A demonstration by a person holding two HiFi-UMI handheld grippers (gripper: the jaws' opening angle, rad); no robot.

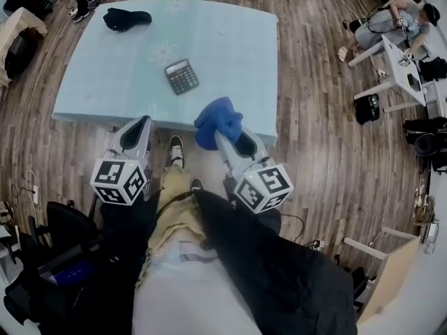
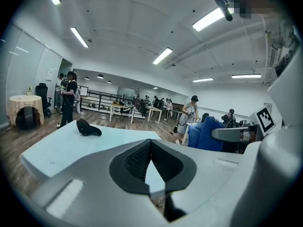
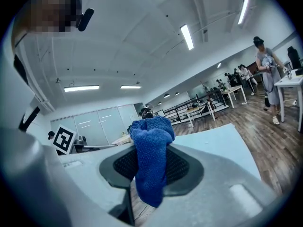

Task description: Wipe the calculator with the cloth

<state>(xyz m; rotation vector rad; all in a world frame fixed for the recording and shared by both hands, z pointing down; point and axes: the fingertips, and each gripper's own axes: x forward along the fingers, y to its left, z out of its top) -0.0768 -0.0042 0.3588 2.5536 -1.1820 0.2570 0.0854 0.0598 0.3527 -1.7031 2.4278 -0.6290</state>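
Left gripper point(image 2: 150, 145): jaws brought together at the tips, with only a narrow wedge of daylight lower down between the ribbed dark pads point(image 2: 135, 160). Nothing is held between them.

Right gripper point(image 3: 152, 167): jaws clamped on the blue cloth point(image 3: 150, 136). The cloth bunches into a rounded wad above the pads and hangs in a short tail below them.

In the head view both grippers are held side by side near the near edge of the pale blue table point(image 1: 230, 40). The left one touches nothing, and the cloth in the right one overlaps that edge in the picture.

Each gripper carries a marker cube (left point(image 1: 119, 180), right point(image 1: 264, 185)) printed with black-and-white square patterns and no legible lettering.

The calculator point(image 1: 181, 76) lies flat on the table, turned at a slant to its edges. It sits beyond the two grippers, roughly between them and apart from both. Its display end is on the far side, and the key legends are too small to read.

A dark object point(image 1: 126, 18) rests near the far left corner of the table, well apart from the calculator. The left gripper view shows it too.

The table stands on a wooden plank floor point(image 1: 314, 117). Other desks and people occupy the room beyond.
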